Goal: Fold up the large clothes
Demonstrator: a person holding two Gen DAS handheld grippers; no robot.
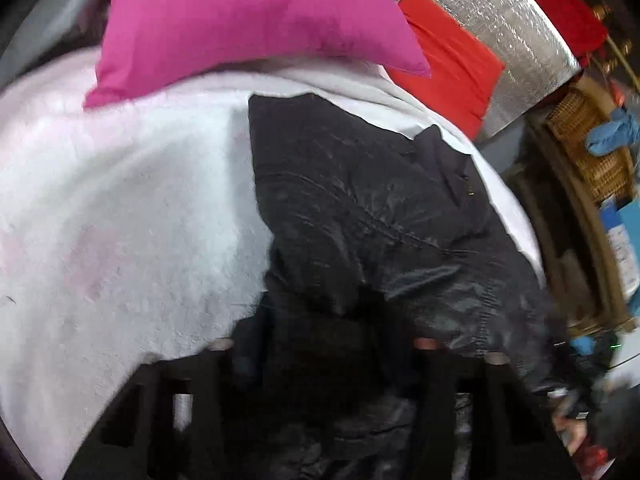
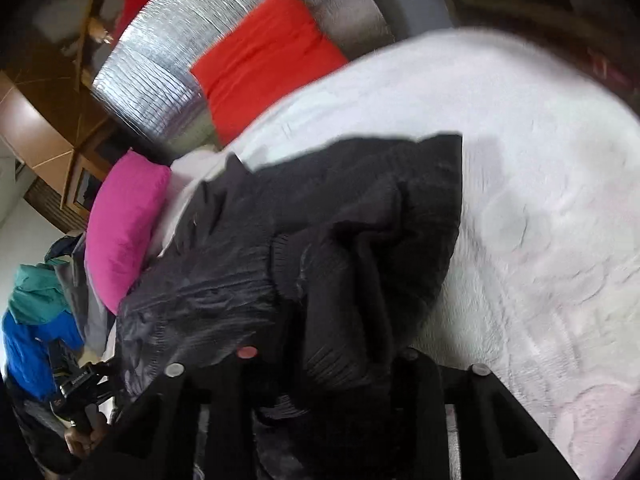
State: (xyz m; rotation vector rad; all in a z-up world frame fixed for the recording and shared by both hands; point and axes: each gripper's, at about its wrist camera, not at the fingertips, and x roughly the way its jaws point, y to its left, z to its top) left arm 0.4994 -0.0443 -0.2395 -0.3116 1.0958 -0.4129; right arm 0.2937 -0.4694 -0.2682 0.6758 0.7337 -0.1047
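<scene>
Right wrist: black jacket lengthwise toward cushions

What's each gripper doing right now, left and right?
Left gripper: closed on the black jacket.
Right gripper: closed on the black jacket, at its ribbed cuff.

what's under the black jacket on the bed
A white fuzzy blanket lies under the black jacket, showing on both sides. The stretch directly beneath the jacket is covered, so anything else there cannot be seen.
</scene>
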